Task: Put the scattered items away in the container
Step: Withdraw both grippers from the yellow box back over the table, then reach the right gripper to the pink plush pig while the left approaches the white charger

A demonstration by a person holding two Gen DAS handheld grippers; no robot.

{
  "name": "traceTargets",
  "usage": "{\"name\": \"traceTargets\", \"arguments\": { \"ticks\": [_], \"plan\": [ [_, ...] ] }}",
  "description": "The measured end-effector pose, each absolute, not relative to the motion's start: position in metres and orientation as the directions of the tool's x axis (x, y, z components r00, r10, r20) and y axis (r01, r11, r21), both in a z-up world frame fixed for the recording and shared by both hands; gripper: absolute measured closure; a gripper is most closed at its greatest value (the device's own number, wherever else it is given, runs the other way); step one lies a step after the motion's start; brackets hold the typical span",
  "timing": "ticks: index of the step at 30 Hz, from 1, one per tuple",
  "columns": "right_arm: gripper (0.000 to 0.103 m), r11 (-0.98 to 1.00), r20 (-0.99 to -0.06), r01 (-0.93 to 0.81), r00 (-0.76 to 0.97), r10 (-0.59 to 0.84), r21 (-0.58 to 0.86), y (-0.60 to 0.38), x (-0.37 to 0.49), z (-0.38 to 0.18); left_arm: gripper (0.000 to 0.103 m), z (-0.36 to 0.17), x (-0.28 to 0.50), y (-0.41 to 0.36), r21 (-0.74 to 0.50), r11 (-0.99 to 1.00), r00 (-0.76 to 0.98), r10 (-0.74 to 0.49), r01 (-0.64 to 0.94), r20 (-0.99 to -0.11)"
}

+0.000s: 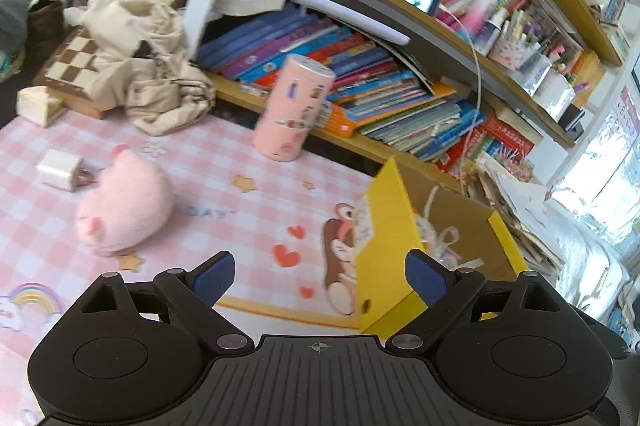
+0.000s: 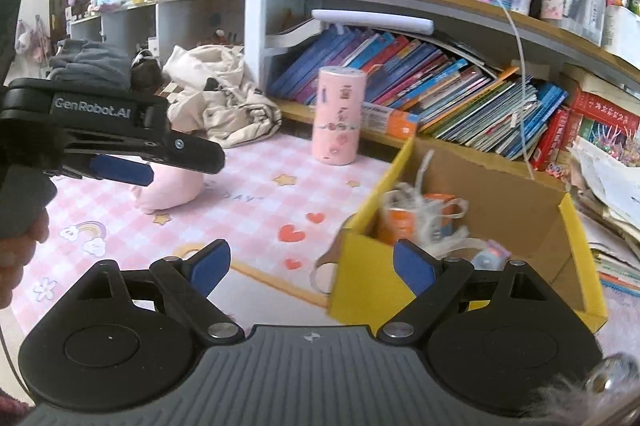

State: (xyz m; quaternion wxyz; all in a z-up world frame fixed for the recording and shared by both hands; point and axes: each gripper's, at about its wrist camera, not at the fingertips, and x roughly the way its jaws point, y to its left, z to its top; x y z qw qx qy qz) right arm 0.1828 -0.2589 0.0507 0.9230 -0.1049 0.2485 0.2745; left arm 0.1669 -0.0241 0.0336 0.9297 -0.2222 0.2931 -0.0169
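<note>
A yellow cardboard box (image 1: 380,226) stands on the pink checked mat, at right in both views (image 2: 576,226), with an orange carton (image 2: 434,216) and white cords inside. A pink plush toy (image 1: 120,205) lies on the mat at left, partly hidden in the right wrist view (image 2: 172,191). A white charger plug (image 1: 60,167) lies beside it. A pink cylinder (image 1: 294,105) stands upright by the shelf (image 2: 340,113). My left gripper (image 1: 320,276) is open and empty above the mat; it also shows from the side in the right wrist view (image 2: 136,167). My right gripper (image 2: 312,266) is open and empty near the box's front corner.
A shelf crammed with leaning books (image 2: 400,65) runs behind the mat. A beige garment (image 1: 152,65) lies heaped over a chessboard (image 1: 76,59) at the back left. Stacked papers (image 1: 516,209) sit right of the box. A white cable (image 2: 520,65) hangs from the shelf.
</note>
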Motion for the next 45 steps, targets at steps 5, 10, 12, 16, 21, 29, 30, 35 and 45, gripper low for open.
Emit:
{"name": "traceTargets", "arguments": {
  "ticks": [5,10,12,16,21,29,30,35,45],
  "plan": [
    [0.014,0.841,-0.516,-0.539,0.735,0.44,-0.05,-0.231,0.169,0.052,0.009,0.036,0.153,0.005,-0.426,0.9,0.83,-0.167,-0.092,-0.532],
    [0.014,0.85,-0.523,-0.524,0.739,0.424,-0.052,-0.205,0.16,0.049,0.009,0.04,0.138,0.029,-0.41,0.909,0.84,-0.167,-0.071,-0.516],
    [0.014,0.85,-0.533,-0.523,0.737,0.415,-0.061,-0.194,0.156,0.046,0.009,0.039,0.132,0.04,-0.407,0.911,0.838,-0.166,-0.072,-0.519],
    [0.014,0.845,-0.558,-0.53,0.724,0.406,-0.071,-0.172,0.151,0.038,0.009,0.034,0.119,0.059,-0.386,0.919,0.822,-0.155,-0.084,-0.548],
    [0.014,0.838,-0.592,-0.541,0.701,0.399,-0.076,-0.146,0.149,0.028,0.009,0.022,0.103,0.08,-0.341,0.933,0.786,-0.126,-0.113,-0.605],
    [0.013,0.806,-0.63,-0.584,0.662,0.406,-0.094,-0.111,0.143,0.022,0.009,0.009,0.085,0.113,-0.349,0.917,0.775,-0.077,-0.192,-0.627],
    [0.013,0.801,-0.632,-0.59,0.659,0.407,-0.099,-0.108,0.143,0.021,0.009,0.007,0.084,0.115,-0.349,0.916,0.775,-0.073,-0.197,-0.628],
    [0.013,0.791,-0.639,-0.604,0.649,0.414,-0.101,-0.098,0.146,0.019,0.009,0.0,0.084,0.117,-0.314,0.927,0.77,-0.045,-0.206,-0.637],
    [0.013,0.765,-0.664,-0.641,0.597,0.449,-0.059,-0.074,0.174,0.006,0.009,-0.009,0.097,0.135,-0.286,0.914,0.747,0.027,-0.287,-0.665]
  ]
}}
